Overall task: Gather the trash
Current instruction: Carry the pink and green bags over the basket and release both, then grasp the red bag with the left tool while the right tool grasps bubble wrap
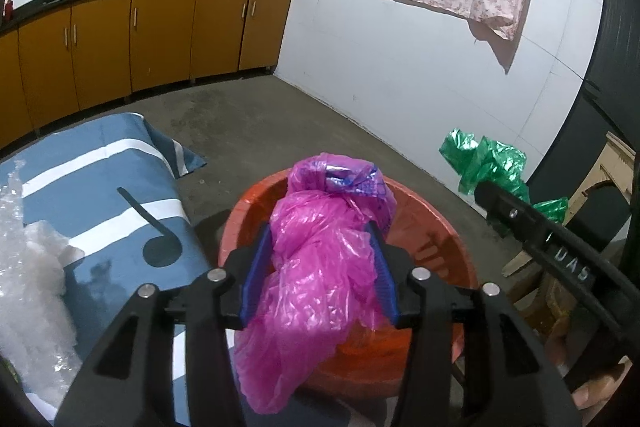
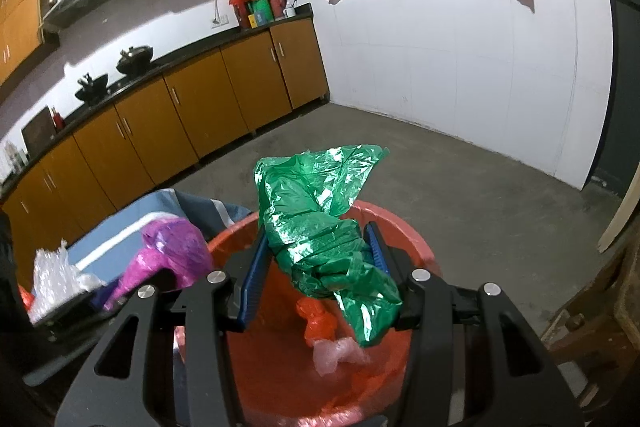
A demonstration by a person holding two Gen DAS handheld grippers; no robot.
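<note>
Pink plastic bag [image 1: 320, 259] is clamped in the left gripper [image 1: 320, 267] over the red basin [image 1: 440, 227] — green plastic bag [image 2: 324, 239] is clamped in the right gripper [image 2: 320, 267].

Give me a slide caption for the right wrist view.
Right gripper holding a crumpled green plastic bag over the red tub, kitchen cabinets behind.

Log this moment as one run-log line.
left claw: pink bag between pads, above red bin | right claw: green bag between pads, above bin | bin: scraps inside | bubble wrap: uncollected
</note>
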